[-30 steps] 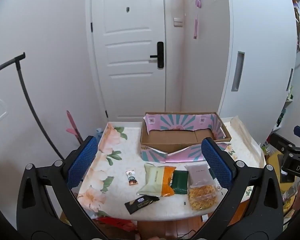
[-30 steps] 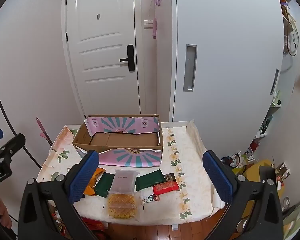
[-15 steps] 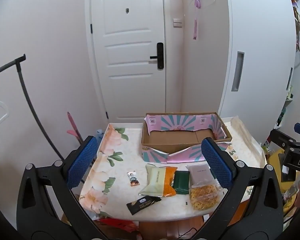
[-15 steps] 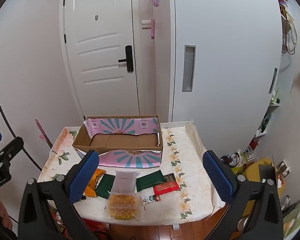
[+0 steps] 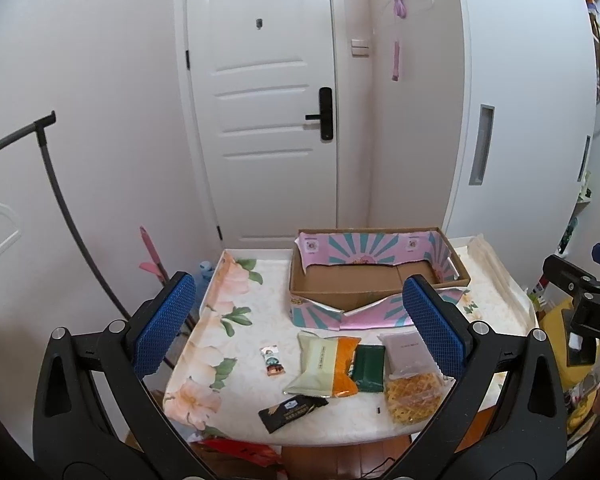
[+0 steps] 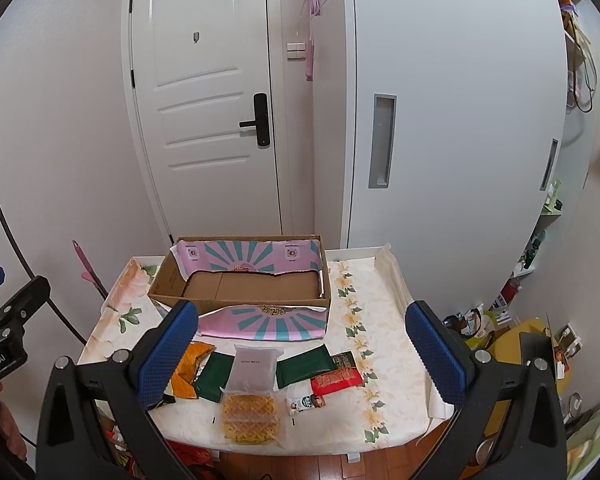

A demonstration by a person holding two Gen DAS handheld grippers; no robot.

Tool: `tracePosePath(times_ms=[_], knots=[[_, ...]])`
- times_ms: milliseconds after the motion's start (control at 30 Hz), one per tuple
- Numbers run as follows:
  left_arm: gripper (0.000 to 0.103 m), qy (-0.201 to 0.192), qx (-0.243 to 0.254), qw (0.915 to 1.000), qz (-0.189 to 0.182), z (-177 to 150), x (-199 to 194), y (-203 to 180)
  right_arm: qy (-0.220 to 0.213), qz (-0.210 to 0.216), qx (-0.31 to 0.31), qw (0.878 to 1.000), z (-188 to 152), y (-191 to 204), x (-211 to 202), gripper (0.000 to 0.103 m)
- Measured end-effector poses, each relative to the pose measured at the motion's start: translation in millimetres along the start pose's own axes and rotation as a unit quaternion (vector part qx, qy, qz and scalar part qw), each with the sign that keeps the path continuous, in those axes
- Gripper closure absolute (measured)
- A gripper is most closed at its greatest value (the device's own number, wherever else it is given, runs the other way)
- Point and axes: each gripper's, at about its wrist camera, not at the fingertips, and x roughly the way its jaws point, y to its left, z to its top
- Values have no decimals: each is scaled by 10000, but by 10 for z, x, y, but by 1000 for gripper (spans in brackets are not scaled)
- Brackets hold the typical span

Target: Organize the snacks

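Observation:
An empty cardboard box (image 5: 374, 280) (image 6: 244, 284) with pink and teal flaps stands at the table's far side. Snack packets lie in a row in front of it: a pale green pack (image 5: 316, 364), an orange pack (image 5: 346, 366), a dark green pack (image 5: 368, 368), a clear waffle bag (image 5: 412, 390) (image 6: 250, 400), a black bar (image 5: 292, 412), a small sachet (image 5: 273, 360), and a red pack (image 6: 336, 378). My left gripper (image 5: 300, 328) and right gripper (image 6: 302, 350) are both open, empty, and held back above the table's near edge.
The small table (image 5: 228, 344) has a floral cloth. A white door (image 5: 260, 120) and a wardrobe (image 6: 460, 120) stand behind it. A dark curved rack tube (image 5: 60, 208) is at the left. Clutter lies on the floor at the right (image 6: 512, 336).
Both grippers have drifted slightly, so the table sits a little differently in view. Nothing on the table has moved and both grippers stay open.

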Motion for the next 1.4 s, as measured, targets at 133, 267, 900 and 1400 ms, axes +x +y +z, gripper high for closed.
tracePosePath(times_ms=[133, 267, 900, 1400], knots=[[0, 6, -13, 10000, 13, 8, 2, -2, -15, 20, -12, 10000, 11, 13, 16, 0], [0, -12, -49, 10000, 39, -2, -7, 2, -31, 43, -15, 10000, 8, 18, 15, 0], [0, -4, -165, 9999, 49, -15, 3, 31, -57, 83, -31, 9999, 12, 49, 6, 0], [0, -2, -169, 9998, 84, -17, 7, 40, -57, 98, -37, 9999, 9, 85, 19, 0]])
